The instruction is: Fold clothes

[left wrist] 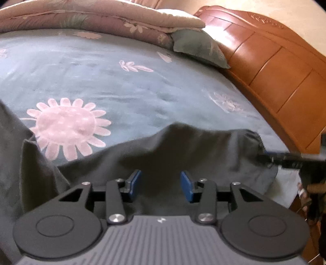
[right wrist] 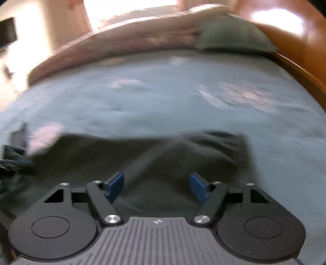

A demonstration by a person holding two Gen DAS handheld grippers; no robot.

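Note:
A dark grey garment (left wrist: 183, 150) lies spread across the near part of the bed, with another part of it bunched at the left (left wrist: 18, 159). My left gripper (left wrist: 161, 184) is open just above the cloth, blue pads (left wrist: 135, 183) apart and empty. In the right wrist view the same garment (right wrist: 154, 155) lies flat below my right gripper (right wrist: 156, 186), which is open and empty. The right gripper's fingers also show at the right edge of the left wrist view (left wrist: 285, 159), at the garment's right end. The right wrist view is blurred.
The bed has a grey-blue sheet (left wrist: 122, 85) with pink flowers. A folded quilt (left wrist: 91, 18) and a green pillow (left wrist: 197, 46) lie at the far side. A wooden headboard (left wrist: 275, 67) runs along the right. A window glares at the back of the right wrist view (right wrist: 130, 8).

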